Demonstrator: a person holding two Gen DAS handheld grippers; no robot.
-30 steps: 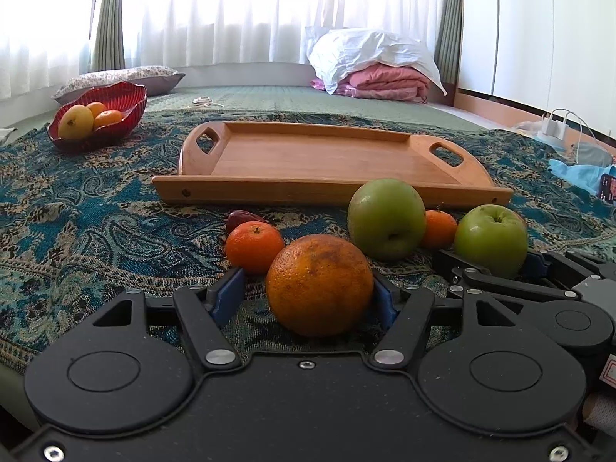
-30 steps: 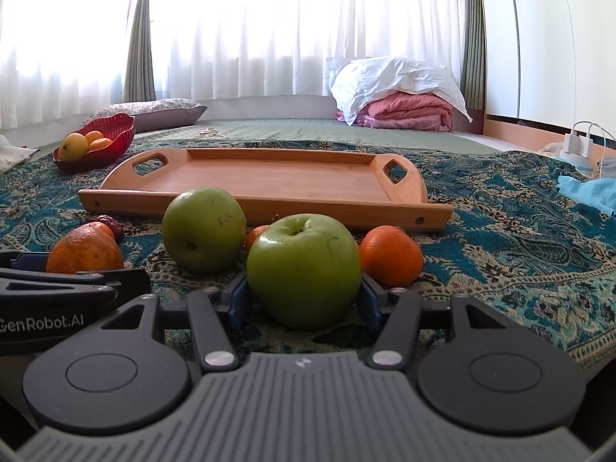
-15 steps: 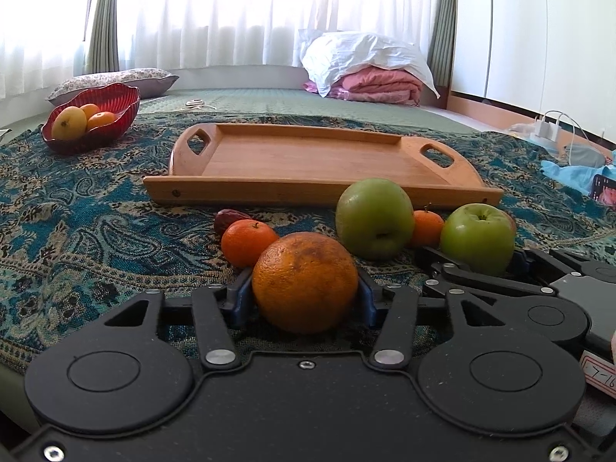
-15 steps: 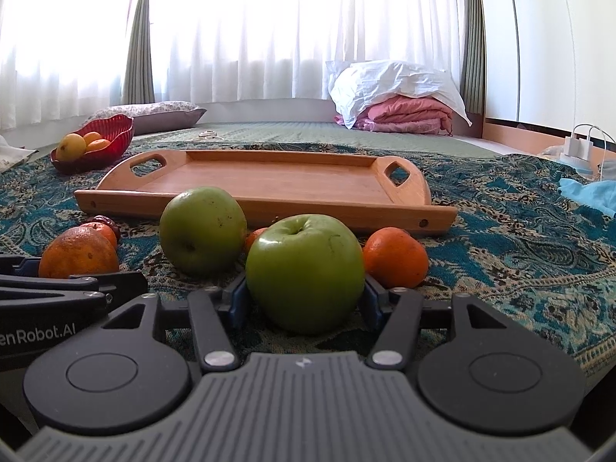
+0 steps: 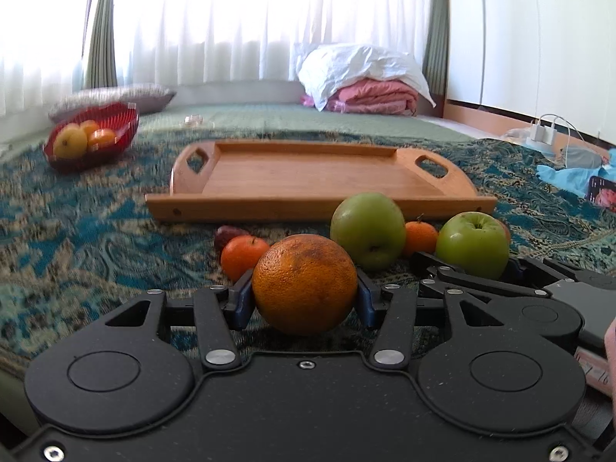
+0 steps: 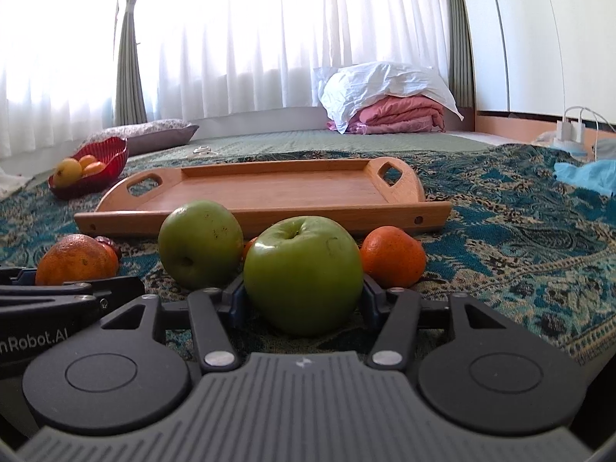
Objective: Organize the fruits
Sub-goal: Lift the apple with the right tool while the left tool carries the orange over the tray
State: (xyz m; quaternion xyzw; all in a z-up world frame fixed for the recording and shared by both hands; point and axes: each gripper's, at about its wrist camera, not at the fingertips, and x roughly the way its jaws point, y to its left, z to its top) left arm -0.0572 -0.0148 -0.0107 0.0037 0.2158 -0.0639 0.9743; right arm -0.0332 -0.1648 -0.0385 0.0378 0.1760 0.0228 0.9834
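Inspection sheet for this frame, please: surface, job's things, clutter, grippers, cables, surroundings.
Surface: patterned teal cloth on the floor.
Job's things: wooden tray bare; big orange and stemmed apple in the grippers; second apple, two tangerines and a dark fruit loose before the tray; red bowl holds three fruits.
Clutter: blue cloth.
Grippers: left gripper shut on the big orange; right gripper shut on the stemmed apple.
Cables: white charger with cords, far right.
Surroundings: curtains, pillow, pink bedding.
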